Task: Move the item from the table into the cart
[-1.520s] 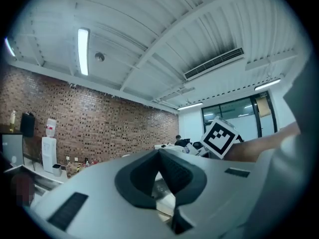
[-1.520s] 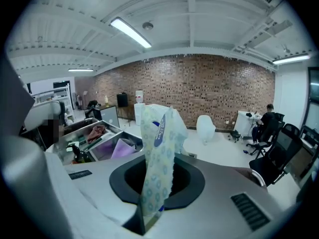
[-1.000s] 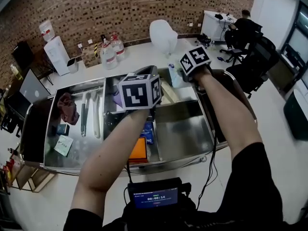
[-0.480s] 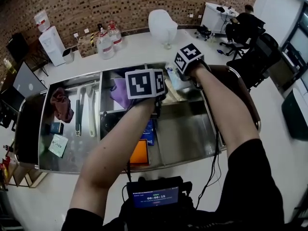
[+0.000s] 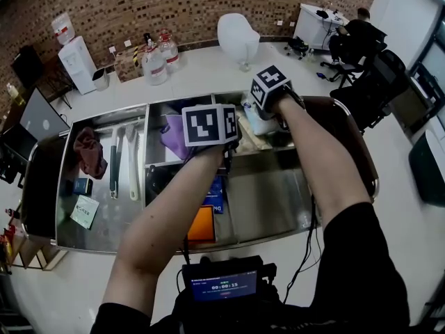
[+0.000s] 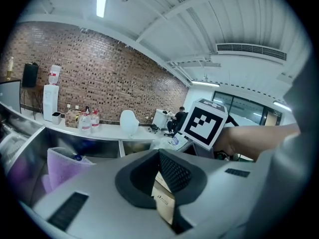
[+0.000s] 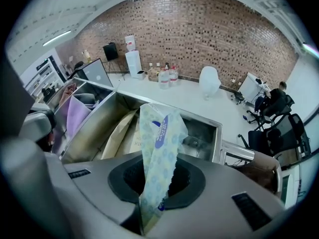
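A pale blue patterned tissue pack stands upright between the jaws of my right gripper. The jaws are opening, though the pads still touch the pack. In the head view the right gripper holds the pack over the far right compartment of the steel cart. Further left, my left gripper hovers above the cart's middle. Its jaws are shut with nothing gripped; a beige paper bag shows below them.
In the cart lie a purple cloth, a beige paper bag, a maroon cloth, long utensils and an orange item. Behind it, a white counter carries water bottles. A person sits at the far right.
The right gripper has edged slightly left and lower over the far right compartment with the tissue pack. The left gripper has barely moved.
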Tool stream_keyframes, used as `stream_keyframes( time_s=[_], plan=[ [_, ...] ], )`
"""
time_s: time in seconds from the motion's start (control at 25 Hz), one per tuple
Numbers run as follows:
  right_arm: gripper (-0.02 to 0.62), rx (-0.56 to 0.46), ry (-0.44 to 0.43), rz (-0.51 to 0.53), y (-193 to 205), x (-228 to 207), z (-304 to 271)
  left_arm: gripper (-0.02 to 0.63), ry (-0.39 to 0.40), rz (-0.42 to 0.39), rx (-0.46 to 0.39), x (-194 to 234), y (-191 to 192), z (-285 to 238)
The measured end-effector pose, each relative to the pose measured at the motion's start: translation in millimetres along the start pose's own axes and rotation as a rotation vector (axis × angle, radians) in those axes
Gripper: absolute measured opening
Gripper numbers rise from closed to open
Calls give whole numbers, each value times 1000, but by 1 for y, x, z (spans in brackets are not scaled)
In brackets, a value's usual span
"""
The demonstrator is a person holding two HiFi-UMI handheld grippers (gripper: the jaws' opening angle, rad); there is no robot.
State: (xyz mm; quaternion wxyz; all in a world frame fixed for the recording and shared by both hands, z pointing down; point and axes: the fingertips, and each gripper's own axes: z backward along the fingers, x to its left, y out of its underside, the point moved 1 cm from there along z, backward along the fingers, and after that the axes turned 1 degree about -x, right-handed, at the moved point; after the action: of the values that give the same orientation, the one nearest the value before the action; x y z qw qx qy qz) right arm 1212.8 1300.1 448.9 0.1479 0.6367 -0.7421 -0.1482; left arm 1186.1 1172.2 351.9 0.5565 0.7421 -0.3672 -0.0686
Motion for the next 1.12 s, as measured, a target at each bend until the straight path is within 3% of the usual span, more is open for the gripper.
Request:
stream_keyframes(
  time_s=[0.48,0.56,0.76,0.92,1.12],
  plan=[
    [169,-18,72,46,8,2,30,0,13,38,-30,-14,-3,20],
    [216,-70,66,38,10,7,54,0,16,27,-53,-28,-8,37],
    [216,-228,20,38,32,15,122,0,-1,-46,-133,-80,-19,85],
    [216,-374,-29,48,57,25,173,0,33,-81,-232,-128,-23,135],
    [216,-557,-44,38,92,75,235,0,74,-140,-313,-155,-17,227]
  ],
)
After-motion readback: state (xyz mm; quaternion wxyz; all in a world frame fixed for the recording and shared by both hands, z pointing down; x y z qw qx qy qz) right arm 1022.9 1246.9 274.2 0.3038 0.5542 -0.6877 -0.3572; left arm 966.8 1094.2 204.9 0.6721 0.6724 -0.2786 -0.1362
